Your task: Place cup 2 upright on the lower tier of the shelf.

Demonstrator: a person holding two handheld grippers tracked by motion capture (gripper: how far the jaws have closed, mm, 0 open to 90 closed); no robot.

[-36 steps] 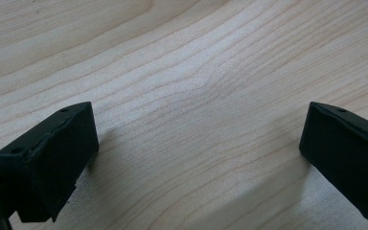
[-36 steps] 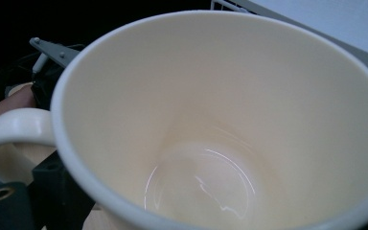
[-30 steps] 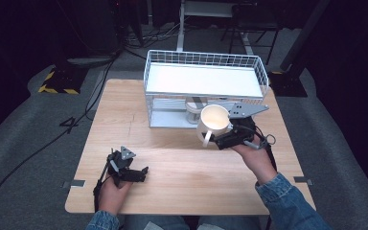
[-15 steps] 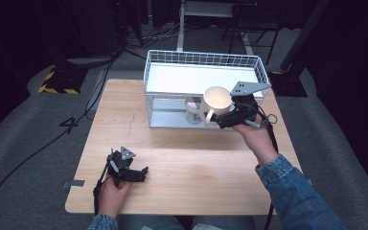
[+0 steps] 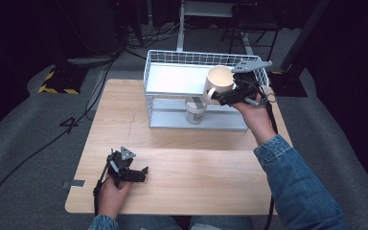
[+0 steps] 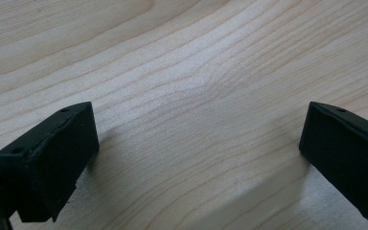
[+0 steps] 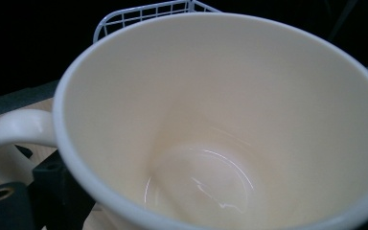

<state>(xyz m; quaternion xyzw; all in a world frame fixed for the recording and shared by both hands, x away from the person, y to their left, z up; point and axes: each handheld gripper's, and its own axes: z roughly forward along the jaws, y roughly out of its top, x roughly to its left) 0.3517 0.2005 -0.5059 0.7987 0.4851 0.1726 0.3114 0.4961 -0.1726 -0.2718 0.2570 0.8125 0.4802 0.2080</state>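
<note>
At the left of the high view, the left claw (image 5: 141,171) rests on the light wooden bench (image 5: 187,158), near the front edge, held by the person's left hand (image 5: 112,189). In the left gripper view its two black jaws stand wide apart with only bare wood grain between them, so this claw is open and holds nothing. It is well apart from the work.

Toward the middle stands the white wire rack with two levels (image 5: 172,60), at the far side of the bench. On its lower level I see a small glass jar (image 5: 194,114); what it holds is too small to tell.

At the right, the right claw (image 5: 216,97) is raised above the right part of the rack's upper shelf, and it grips the cream-coloured ceramic mug (image 5: 219,80). The mug is in the air, its mouth up and tilted toward the camera. In the right gripper view the mug (image 7: 230,124) looks empty inside, its handle (image 7: 9,139) points to the left, and a black jaw lies just beside the outer wall under the handle. I think the jaws pinch the wall close to the handle, one inside and one outside, but the inner one is hidden.

To my judgement, the step in hand is carrying the mug to the upper shelf. The next move asks to lower the mug between the wire walls, make it level so the base sits flat, and only then open the claw.
</note>
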